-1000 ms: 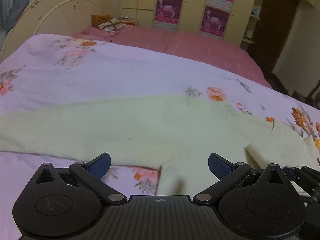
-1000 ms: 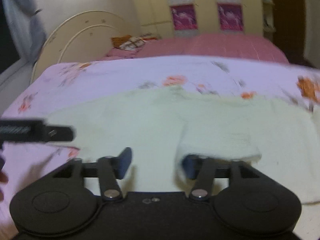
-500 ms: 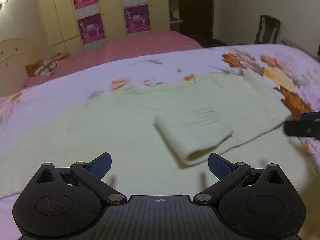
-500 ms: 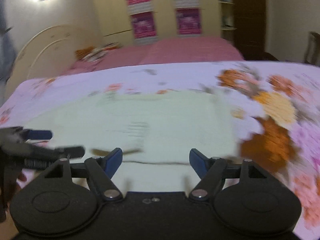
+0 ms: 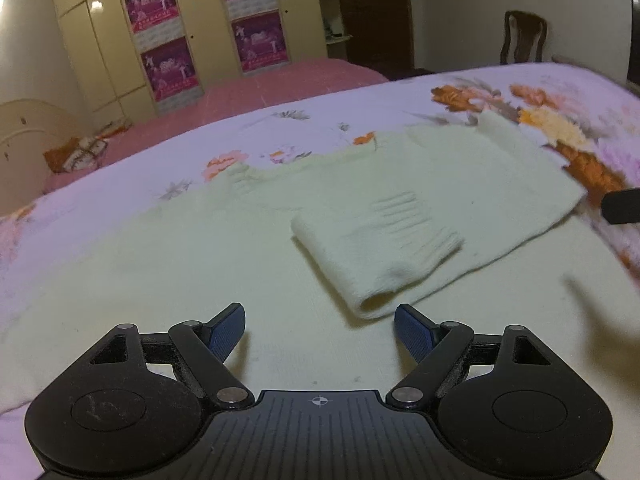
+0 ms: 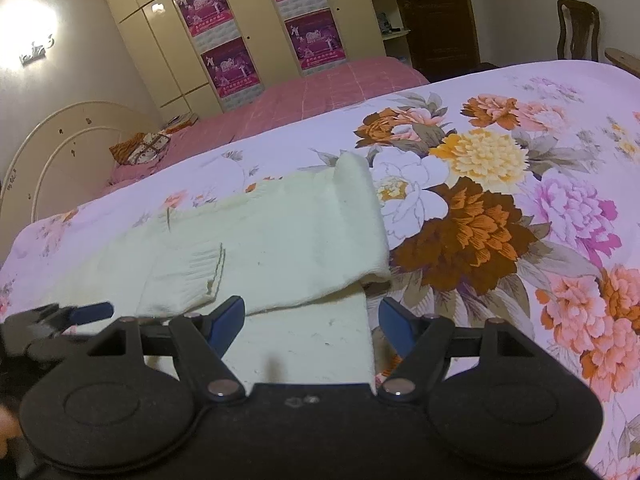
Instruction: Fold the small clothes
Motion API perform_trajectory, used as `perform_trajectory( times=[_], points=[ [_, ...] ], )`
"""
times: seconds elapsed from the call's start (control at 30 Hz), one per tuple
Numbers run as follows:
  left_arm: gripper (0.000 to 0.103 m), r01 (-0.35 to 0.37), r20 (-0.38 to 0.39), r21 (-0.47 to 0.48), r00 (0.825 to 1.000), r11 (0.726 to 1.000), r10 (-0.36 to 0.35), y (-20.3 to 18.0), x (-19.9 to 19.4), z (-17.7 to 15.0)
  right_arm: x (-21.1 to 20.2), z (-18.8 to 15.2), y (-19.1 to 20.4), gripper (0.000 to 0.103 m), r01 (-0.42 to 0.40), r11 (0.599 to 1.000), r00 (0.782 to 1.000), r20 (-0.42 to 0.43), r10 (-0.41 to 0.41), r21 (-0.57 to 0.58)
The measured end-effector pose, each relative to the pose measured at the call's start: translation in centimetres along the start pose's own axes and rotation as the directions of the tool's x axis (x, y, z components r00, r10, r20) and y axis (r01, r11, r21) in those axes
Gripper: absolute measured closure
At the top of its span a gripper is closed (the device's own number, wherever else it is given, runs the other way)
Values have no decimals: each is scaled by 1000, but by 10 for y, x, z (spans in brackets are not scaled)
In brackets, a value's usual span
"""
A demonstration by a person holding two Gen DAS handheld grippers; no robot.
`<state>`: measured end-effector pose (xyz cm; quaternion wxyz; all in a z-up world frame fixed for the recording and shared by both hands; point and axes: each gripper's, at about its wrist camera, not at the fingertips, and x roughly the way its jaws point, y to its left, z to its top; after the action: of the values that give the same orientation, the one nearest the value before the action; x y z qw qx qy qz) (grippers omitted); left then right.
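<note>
Pale-green knit, a small sweater [image 5: 248, 248], lies spread flat on the bed's flowered quilt [image 6: 520, 184], with one sleeve [image 5: 384, 248] folded back over its body so that the ribbed cuff faces the left tongs [image 5: 320, 326]. Those tongs hover just above the cloth, their blue pads well apart and closing, with nothing between them; the sleeve's open end lies just ahead of the right-hand pad. The right tongs [image 6: 310, 320] stand wide too, low over the garment's side edge: the pale fabric runs between the pads, yet neither pad presses on it. In the right wrist view the left tongs show as a dark, blurred shape at the left border, close to the cuff.

Beyond the quilt lies a pink bedspread [image 6: 320, 88] with a patterned pillow [image 6: 140, 148] near a cream curved headboard [image 6: 60, 152]. Behind stand cream wardrobe doors [image 5: 104, 40] bearing magenta posters [image 5: 160, 32], a dark doorway [image 6: 432, 12] and a wooden chair [image 5: 522, 38]. Nothing lies on the sweater besides its own sleeve.
</note>
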<state>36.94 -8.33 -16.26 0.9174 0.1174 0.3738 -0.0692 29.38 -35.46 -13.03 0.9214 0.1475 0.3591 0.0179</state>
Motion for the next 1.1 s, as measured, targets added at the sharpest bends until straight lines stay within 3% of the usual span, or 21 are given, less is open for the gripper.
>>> perform_trajectory(
  times=[0.17,0.23,0.33,0.4,0.5,0.6,0.67,0.83,0.9,0.97,1.1],
  points=[
    [21,-5,40,-36,999,999,6,4,7,7,5,-1,0,30,-4,1000,1000,-7,4,17],
    [37,-4,65,-58,998,998,8,6,9,7,5,-1,2,30,-8,1000,1000,-6,8,13],
    [44,19,95,-100,995,995,-9,10,7,7,6,-2,3,30,-7,1000,1000,-6,7,13],
    [57,43,107,-103,994,994,-32,10,5,6,6,-2,2,30,-6,1000,1000,-11,6,23],
    [57,133,131,-193,985,972,-109,23,0,3,6,-3,2,30,-3,1000,1000,-13,3,29],
    [57,127,91,-170,989,977,-113,19,8,2,6,-3,1,30,-3,999,1000,-10,3,34],
    [57,124,103,-201,989,972,-105,21,10,2,8,-4,1,30,-4,999,1000,-15,4,41],
    [62,117,147,-372,987,921,-66,45,14,7,9,-6,3,30,-2,999,1000,-19,3,36],
    [85,117,132,-431,989,895,-66,54,19,5,11,-8,3,30,6,1000,1000,-23,-6,29],
    [98,120,120,-473,990,873,-71,63,24,-1,13,-8,3,30,18,1000,1000,-24,-17,21],
    [99,127,92,-533,992,837,-92,72,32,-12,21,-5,2,30,53,999,998,-18,-53,8]
  ],
)
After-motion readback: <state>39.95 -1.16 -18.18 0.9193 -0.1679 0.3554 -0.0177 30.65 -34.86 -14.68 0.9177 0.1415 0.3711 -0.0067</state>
